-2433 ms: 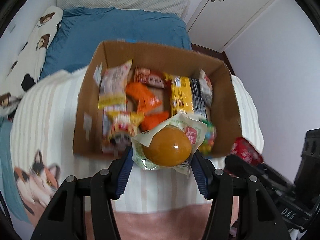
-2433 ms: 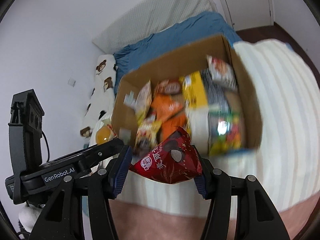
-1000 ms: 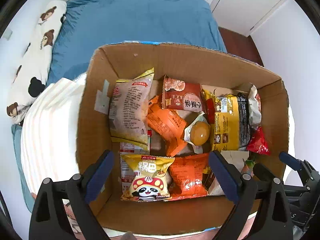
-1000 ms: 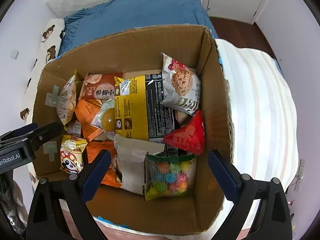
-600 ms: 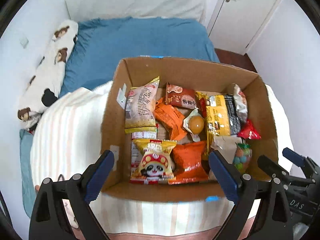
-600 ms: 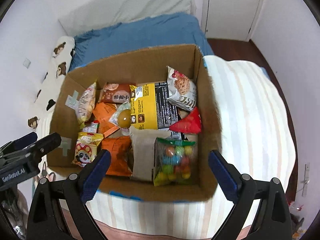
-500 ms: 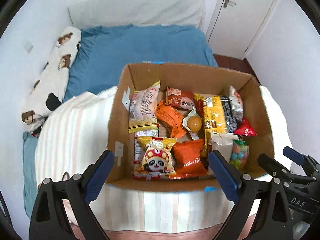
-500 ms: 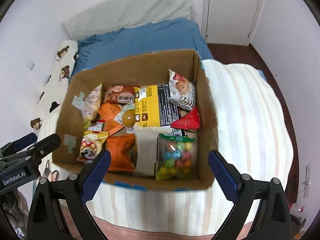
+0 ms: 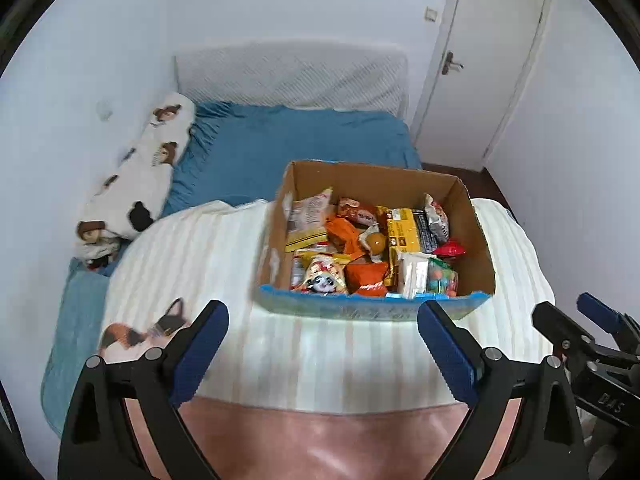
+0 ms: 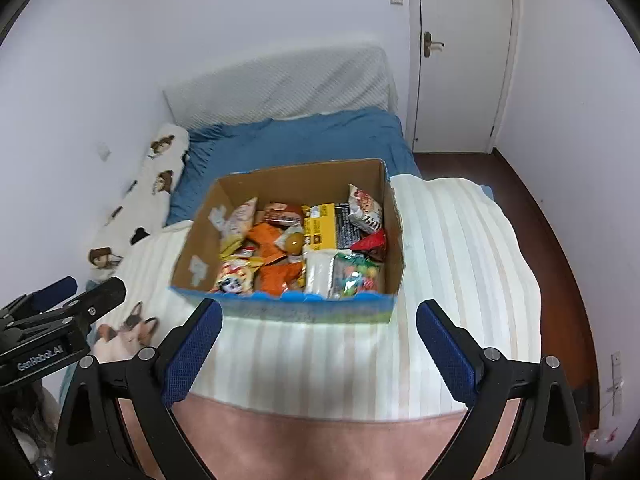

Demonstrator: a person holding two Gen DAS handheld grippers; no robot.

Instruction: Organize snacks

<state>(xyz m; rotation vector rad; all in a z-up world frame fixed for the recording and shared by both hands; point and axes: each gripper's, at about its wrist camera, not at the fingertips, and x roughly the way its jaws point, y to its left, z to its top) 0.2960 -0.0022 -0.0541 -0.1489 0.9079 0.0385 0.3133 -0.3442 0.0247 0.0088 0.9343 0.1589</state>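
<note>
open brown cardboard box with a blue printed near wall, resting on a cream striped blanket spread over the bed, packed with snacks. left gripper held back from the box on the near side, black fingers with blue pads spread wide, nothing between them. right gripper likewise spread wide and empty, also short of the near wall, well apart from the contents. tip of the right gripper visible at the right edge of the left wrist view.

inside the box: round orange-yellow bun in a clear wrapper near the middle, lying on folded orange packets. red triangular foil packet against the right wall, just beside a yellow and black flat pack. clear bag of multicoloured candy balls in the near right corner, next to a plain white pouch. yellow bag with a panda face at the near left, an orange crinkled bag between it and the white pouch. pale pink bag with a yellow bottom edge leaning at the far left, a white bag printed with a cookie at the far right.

blue bedsheet beyond the box, long white bolster printed with brown bears along the left wall, white door at the far right. blanket edge at the near left showing a calico cat print.
</note>
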